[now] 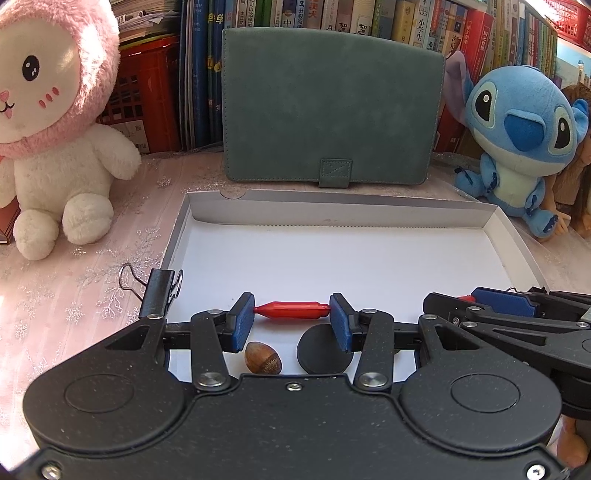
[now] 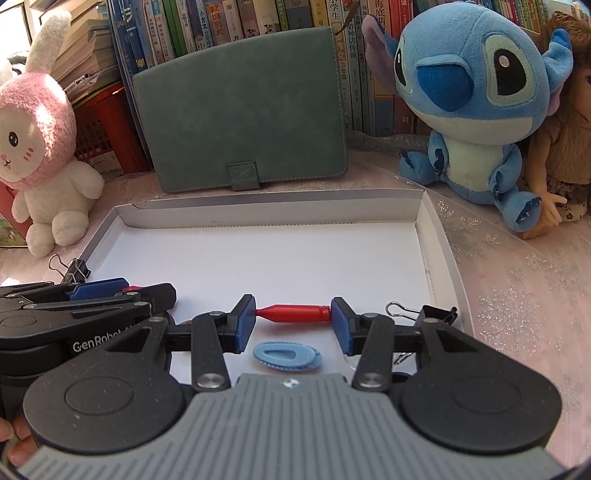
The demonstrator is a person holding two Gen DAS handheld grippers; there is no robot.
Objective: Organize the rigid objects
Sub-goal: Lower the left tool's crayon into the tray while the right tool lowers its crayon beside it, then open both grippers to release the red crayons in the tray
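Both grippers hover low over the near end of the white tray (image 1: pixel 513 236), side by side. The left gripper (image 1: pixel 291 318) is part closed, its blue pads (image 1: pixel 243 320) pressing the two ends of a red piece (image 1: pixel 291 309) held crosswise. The right gripper (image 2: pixel 293 320) grips a second red piece (image 2: pixel 295 314) the same way, end to end.

Below the left gripper, on the tray floor, lie a brown nut (image 1: pixel 263 357) and, just right of it, a black disc (image 1: pixel 319 354). Under the right gripper lies a blue oval (image 2: pixel 286 356). One binder clip (image 1: pixel 157 291) sits at the tray's left edge and another (image 2: pixel 424 314) at its right edge, partly hidden by the gripper.

Beyond the tray, on the surface (image 1: pixel 92 288), a green case (image 1: pixel 332 103) stands against books (image 1: pixel 369 14), with a pink bunny (image 1: pixel 55 129) at far left and a blue plush (image 1: pixel 517 140) at far right.
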